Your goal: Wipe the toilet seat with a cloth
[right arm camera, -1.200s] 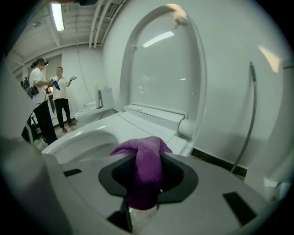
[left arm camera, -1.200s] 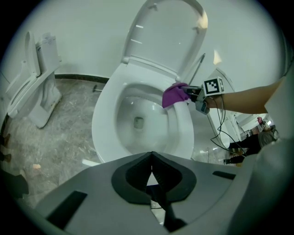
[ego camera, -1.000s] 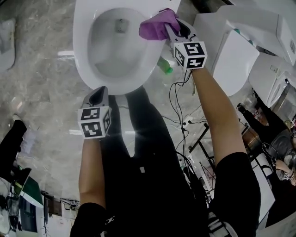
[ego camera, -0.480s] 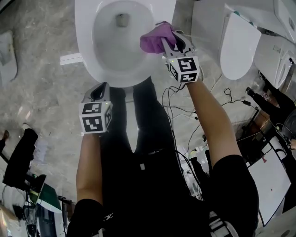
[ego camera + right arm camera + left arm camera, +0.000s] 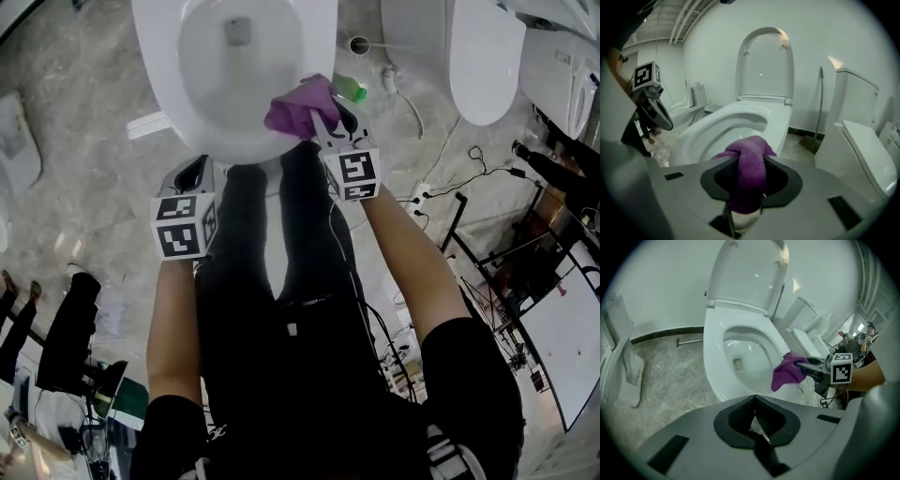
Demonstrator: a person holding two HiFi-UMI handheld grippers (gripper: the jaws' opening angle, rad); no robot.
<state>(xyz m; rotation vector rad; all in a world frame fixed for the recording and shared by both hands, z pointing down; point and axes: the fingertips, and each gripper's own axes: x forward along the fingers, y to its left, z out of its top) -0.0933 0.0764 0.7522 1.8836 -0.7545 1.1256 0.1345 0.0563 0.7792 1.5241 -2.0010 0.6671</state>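
Right gripper [image 5: 326, 127], clamping purple cloth [image 5: 295, 111], slid to toilet seat [image 5: 156, 80] front; left gripper [image 5: 192, 172] hangs closed.

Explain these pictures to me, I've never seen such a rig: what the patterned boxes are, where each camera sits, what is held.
No robot: a person holds a two-jaw gripper in each hand; the patterned cubes belong to them. One camera looks down from the person's head; the other two ride on the grippers. The right gripper is clamped on a purple cloth at the near rim of the toilet seat. The left gripper is shut and empty, near the bowl's front.
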